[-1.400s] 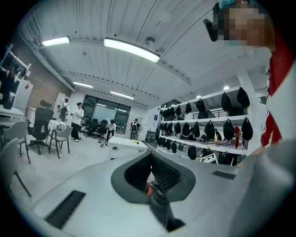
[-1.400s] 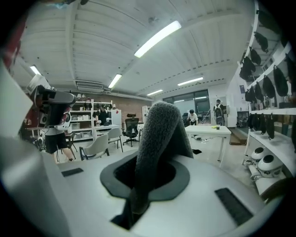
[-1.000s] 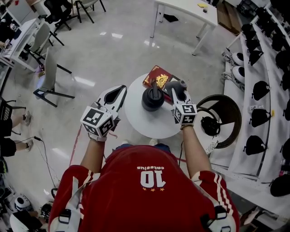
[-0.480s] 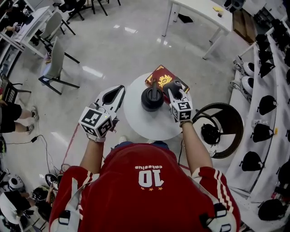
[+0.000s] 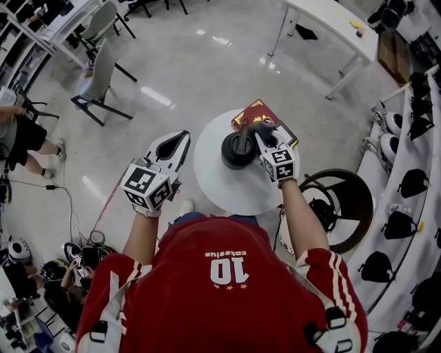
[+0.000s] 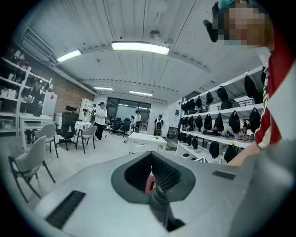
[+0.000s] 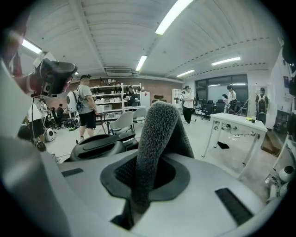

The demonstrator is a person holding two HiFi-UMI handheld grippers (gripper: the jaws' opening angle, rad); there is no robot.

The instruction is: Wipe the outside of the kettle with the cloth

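A black kettle [image 5: 239,149] stands on the round white table [image 5: 227,189], in front of a red book [image 5: 256,112]. My right gripper [image 5: 267,138] is just right of the kettle, shut on a grey fuzzy cloth [image 5: 264,127] that sticks up beside the kettle's far right side. In the right gripper view the cloth [image 7: 155,134] rises from between the jaws of the right gripper [image 7: 146,173], with the kettle [image 7: 95,147] close on the left. My left gripper [image 5: 169,150] hovers off the table's left edge. The left gripper [image 6: 155,179] is shut with nothing in it.
A dark round stool [image 5: 341,200] with a black headset on it stands right of the table. Shelves with black bags [image 5: 413,183] line the right side. A long white table [image 5: 331,21] is farther off; chairs [image 5: 100,83] and people are at the left.
The right gripper has brought the cloth a little closer to the kettle's right side. The head view has shifted. The left gripper has hardly moved.
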